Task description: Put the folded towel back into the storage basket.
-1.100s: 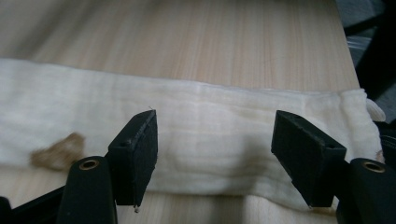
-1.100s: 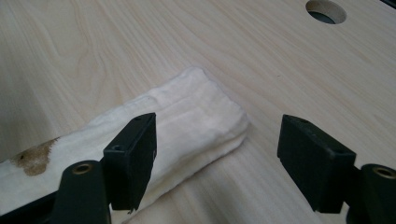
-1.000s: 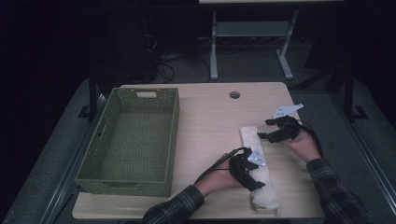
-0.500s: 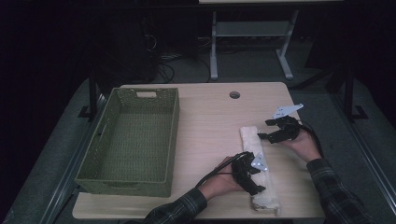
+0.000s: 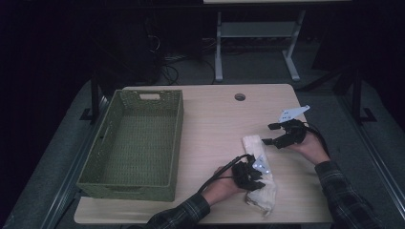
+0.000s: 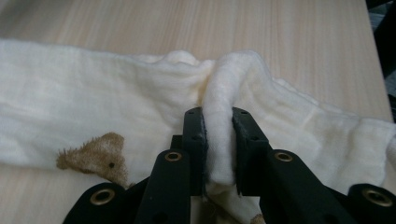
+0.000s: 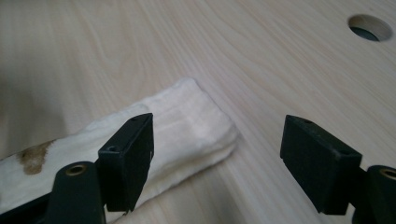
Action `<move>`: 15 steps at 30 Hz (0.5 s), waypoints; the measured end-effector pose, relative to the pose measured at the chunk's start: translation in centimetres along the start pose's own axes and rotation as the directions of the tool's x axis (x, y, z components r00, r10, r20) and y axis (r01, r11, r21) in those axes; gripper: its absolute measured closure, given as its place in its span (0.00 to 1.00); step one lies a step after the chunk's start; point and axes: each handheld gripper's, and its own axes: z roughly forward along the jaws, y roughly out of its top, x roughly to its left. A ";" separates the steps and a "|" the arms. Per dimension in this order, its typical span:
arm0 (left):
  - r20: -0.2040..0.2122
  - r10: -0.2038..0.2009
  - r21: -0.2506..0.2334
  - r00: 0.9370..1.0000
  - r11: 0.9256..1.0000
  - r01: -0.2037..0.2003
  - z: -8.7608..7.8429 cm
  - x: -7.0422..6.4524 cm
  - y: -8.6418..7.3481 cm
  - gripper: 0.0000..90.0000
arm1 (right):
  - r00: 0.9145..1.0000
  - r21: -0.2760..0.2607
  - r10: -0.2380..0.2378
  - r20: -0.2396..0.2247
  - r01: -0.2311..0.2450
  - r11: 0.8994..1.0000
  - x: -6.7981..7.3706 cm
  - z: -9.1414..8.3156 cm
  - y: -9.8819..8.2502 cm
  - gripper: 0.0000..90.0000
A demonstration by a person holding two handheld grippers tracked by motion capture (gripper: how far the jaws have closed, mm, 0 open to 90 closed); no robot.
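The folded cream towel [image 5: 258,169] is seen in the high view lying lengthwise near the front right of the wooden surface [image 5: 215,124], its far end pointing toward the round cable hole [image 5: 239,97]. The left gripper [image 5: 253,175] is held over the towel's near half by the person's left hand [image 5: 220,185], and the right gripper [image 5: 273,134] is held by the right hand [image 5: 311,145] just beside the towel's far end, with its grey three-cornered plate [image 5: 292,113] raised above it. A green woven basket [image 5: 136,143] is set on the left part of the surface, well apart from the towel. In the left gripper view, a raised fold of the towel [image 6: 219,107] is pinched between the two black jaws, which have just been closing onto it; a brown bear face [image 6: 99,156] is sewn on the cloth to the left of the jaws. In the right gripper view, the jaws are spread wide, with the towel's end [image 7: 187,126] lying behind and beside the left jaw and bare wood between the two; nothing is gripped. The cable hole [image 7: 370,27] is seen at the upper right corner.
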 end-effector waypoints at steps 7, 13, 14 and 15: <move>0.031 -0.044 -0.001 0.999 0.999 0.044 -0.6 0.4 -0.7 0.85 | 0.997 0.017 -0.048 -0.065 0.049 0.999 -0.1 2.0 1.7 0.27; 0.044 -0.054 -0.006 0.998 0.999 0.054 -0.6 0.6 -0.8 0.85 | 0.992 0.092 -0.085 -0.093 0.093 0.991 -0.6 5.1 1.3 0.30; 0.046 -0.056 -0.008 0.997 0.998 0.056 -0.6 0.6 -0.8 0.85 | 0.991 0.099 -0.080 -0.108 0.091 0.991 -0.7 5.4 1.2 0.30; 0.046 -0.059 -0.006 0.997 0.998 0.059 -0.6 0.6 -0.8 0.85 | 0.989 0.110 -0.085 -0.117 0.098 0.989 -0.7 5.7 1.1 0.30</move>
